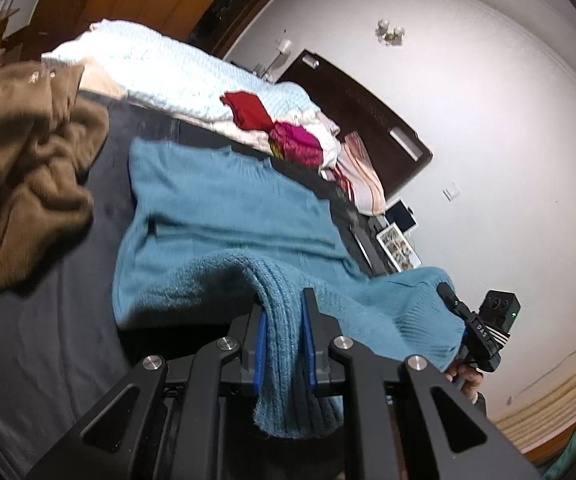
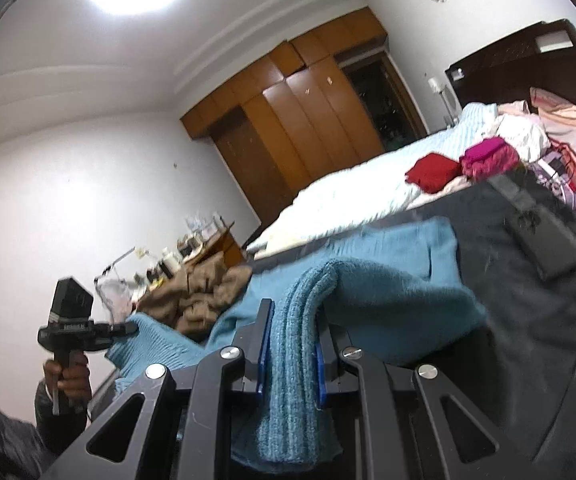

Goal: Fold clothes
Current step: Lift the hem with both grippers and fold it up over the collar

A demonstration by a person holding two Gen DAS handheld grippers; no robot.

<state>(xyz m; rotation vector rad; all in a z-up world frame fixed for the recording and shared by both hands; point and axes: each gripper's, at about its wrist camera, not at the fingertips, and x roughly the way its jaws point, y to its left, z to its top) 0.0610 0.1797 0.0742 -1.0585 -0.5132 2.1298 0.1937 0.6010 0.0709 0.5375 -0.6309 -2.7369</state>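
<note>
A teal knit sweater [image 1: 224, 208] lies spread on the dark bed sheet [image 1: 48, 320], its near ribbed edge lifted off the bed. My left gripper [image 1: 282, 320] is shut on one bunch of that ribbed edge, which hangs down between the blue pads. My right gripper [image 2: 294, 320] is shut on another bunch of the same sweater [image 2: 388, 280]. Each view shows the other gripper from the side: the right gripper [image 1: 446, 292] pinches the sweater's corner at the right of the left wrist view, and the left gripper [image 2: 128, 328] pinches it at the left of the right wrist view, held by a hand [image 2: 68, 376].
A crumpled brown garment [image 1: 20, 184] lies on the bed left of the sweater. Beyond are a white blanket [image 1: 176, 68], folded red [image 1: 248, 110] and pink [image 1: 296, 144] clothes, and a dark headboard [image 1: 360, 120]. A flat dark object [image 2: 544, 240] rests on the sheet. A wooden wardrobe [image 2: 308, 128] stands behind.
</note>
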